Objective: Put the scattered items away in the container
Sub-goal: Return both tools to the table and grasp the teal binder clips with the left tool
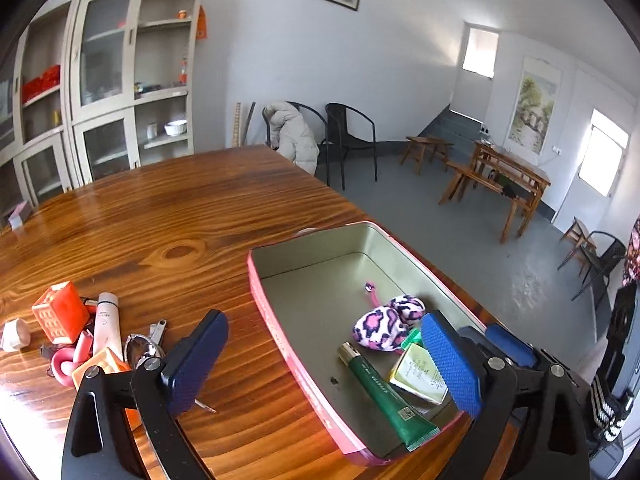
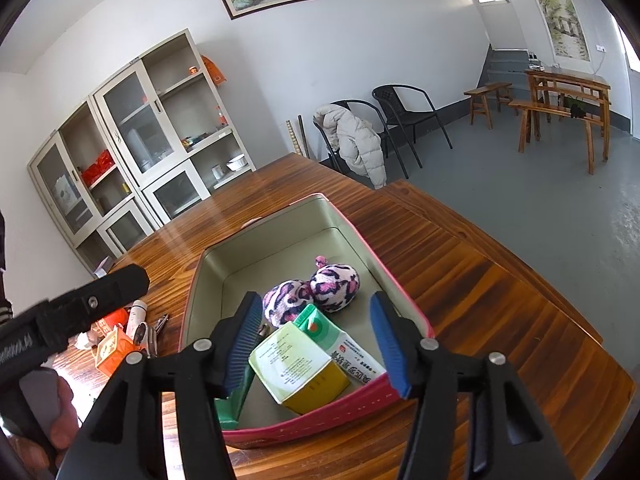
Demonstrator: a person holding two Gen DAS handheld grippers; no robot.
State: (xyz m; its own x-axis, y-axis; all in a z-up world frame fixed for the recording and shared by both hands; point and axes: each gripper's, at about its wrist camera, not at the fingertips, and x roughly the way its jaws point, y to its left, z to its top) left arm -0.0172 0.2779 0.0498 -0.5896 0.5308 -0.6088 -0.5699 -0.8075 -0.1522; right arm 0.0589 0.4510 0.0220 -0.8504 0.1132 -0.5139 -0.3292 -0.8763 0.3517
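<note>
A pink tin with a pale green inside sits on the wooden table; it also shows in the right wrist view. In it lie a pink leopard plush toy, a green tube and a yellow-green medicine box. My left gripper is open and empty, straddling the tin's left wall. My right gripper is open and empty just above the box at the tin's near end. Scattered items lie left of the tin: an orange block, a white bottle, a pink ring, nail clippers.
A small orange box and sunglasses lie in the same pile. The table's right edge drops to a grey floor with chairs and benches. A cabinet stands behind the table.
</note>
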